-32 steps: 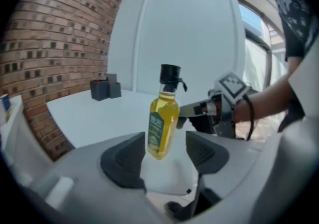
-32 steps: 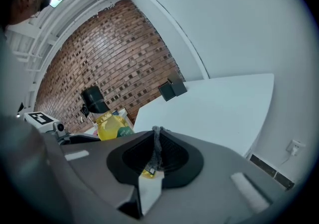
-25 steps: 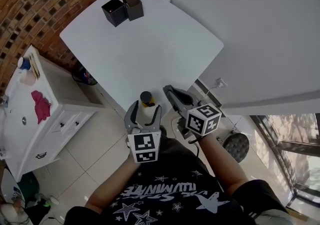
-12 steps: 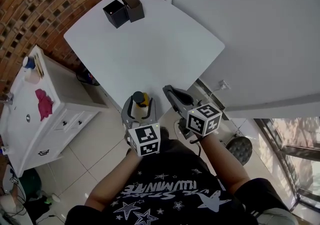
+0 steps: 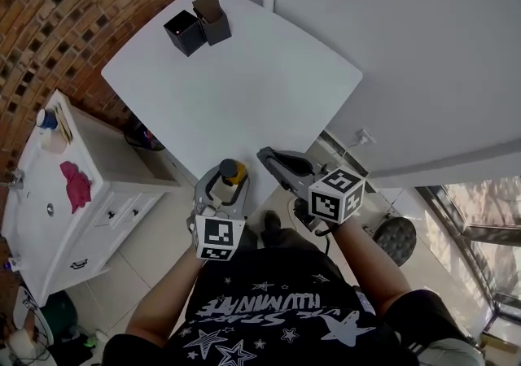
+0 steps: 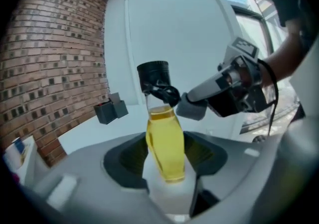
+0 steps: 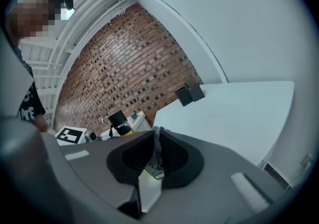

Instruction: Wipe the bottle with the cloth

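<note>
Bottle held aloft, cloth brought up to it: approach stage of the wipe.

The left claw (image 5: 225, 181) is closing on the bottle (image 6: 165, 146). Its pads lie against the flanks of the yellow-filled body, and the black cap (image 6: 154, 75) stands clear above them. The bottle is off the white surface (image 5: 244, 71), carried upright in front of the person just past that surface's near edge.

The right claw (image 5: 270, 154) has its jaws together on a thin fold of grey fabric (image 7: 157, 154). The fabric is seen only edge-on and is taken here to be the cloth. A small tuft shows beyond the jaw tips.

In the left gripper view the right claw's tip sits just beside the bottle's neck, below the cap. Contact between them cannot be confirmed. Two dark boxes (image 5: 198, 21) stand well apart at the far corner of the surface and play no part.

Judged step: the bottle is secured and the cloth presented, with no stroke along the body begun.

The next move calls for:
- a left grip firm enough that the smooth, rounded body does not twist or slide;
- the right claw turned so that fabric, not bare jaw, meets the plastic;
- a pass down the exposed upper body, the only part the left pads leave free.

Because little cloth protrudes, a hard tip may strike the neck.
</note>
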`<state>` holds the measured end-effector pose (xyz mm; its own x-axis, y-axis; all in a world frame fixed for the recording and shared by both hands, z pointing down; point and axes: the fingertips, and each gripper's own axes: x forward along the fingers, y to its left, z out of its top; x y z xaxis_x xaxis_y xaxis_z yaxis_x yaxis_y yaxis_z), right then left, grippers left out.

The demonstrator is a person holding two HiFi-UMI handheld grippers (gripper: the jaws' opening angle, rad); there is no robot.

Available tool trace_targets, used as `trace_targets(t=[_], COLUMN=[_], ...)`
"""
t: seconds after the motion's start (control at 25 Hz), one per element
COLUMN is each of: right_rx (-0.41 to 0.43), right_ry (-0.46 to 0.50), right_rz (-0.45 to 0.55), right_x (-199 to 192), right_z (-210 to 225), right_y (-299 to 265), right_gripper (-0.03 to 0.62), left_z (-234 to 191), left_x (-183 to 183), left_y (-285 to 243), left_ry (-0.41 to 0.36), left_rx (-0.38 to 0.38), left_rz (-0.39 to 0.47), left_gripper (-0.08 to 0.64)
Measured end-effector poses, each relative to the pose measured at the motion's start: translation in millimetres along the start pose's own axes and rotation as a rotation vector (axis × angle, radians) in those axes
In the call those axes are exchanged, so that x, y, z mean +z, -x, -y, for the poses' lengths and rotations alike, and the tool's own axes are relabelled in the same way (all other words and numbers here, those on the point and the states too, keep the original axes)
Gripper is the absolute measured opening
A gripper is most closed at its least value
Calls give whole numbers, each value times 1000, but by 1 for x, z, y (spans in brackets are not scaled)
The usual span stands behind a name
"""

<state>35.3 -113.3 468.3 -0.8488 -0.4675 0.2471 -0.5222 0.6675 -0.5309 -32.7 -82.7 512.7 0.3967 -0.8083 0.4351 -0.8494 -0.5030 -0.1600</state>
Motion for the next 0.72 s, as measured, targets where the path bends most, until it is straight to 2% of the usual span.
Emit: trace_targets(t=[0.12, 0.32, 0.4, 0.6, 0.72], right_rx=[39, 95, 98, 89, 76], right_ry=[3, 18, -1, -125, -139], right_rz=[-18, -47, -50, -31, -60], right_x=[6, 10, 8, 0, -12], right_z=[-12, -31, -34, -27, -19], right_y=[-9, -25, -30, -37, -40], right_gripper=[35, 35, 35, 35, 35], left_z=[0, 2, 3, 3, 4], left_x=[3, 7, 8, 8, 8], left_y=[0, 2, 1, 2, 3], left_ry=[-53, -85, -96, -111, -112], left_rx=[-119, -270, -308, -360, -380], left_rz=[68, 137, 150, 161, 166], left_gripper=[224, 222, 221, 221, 219])
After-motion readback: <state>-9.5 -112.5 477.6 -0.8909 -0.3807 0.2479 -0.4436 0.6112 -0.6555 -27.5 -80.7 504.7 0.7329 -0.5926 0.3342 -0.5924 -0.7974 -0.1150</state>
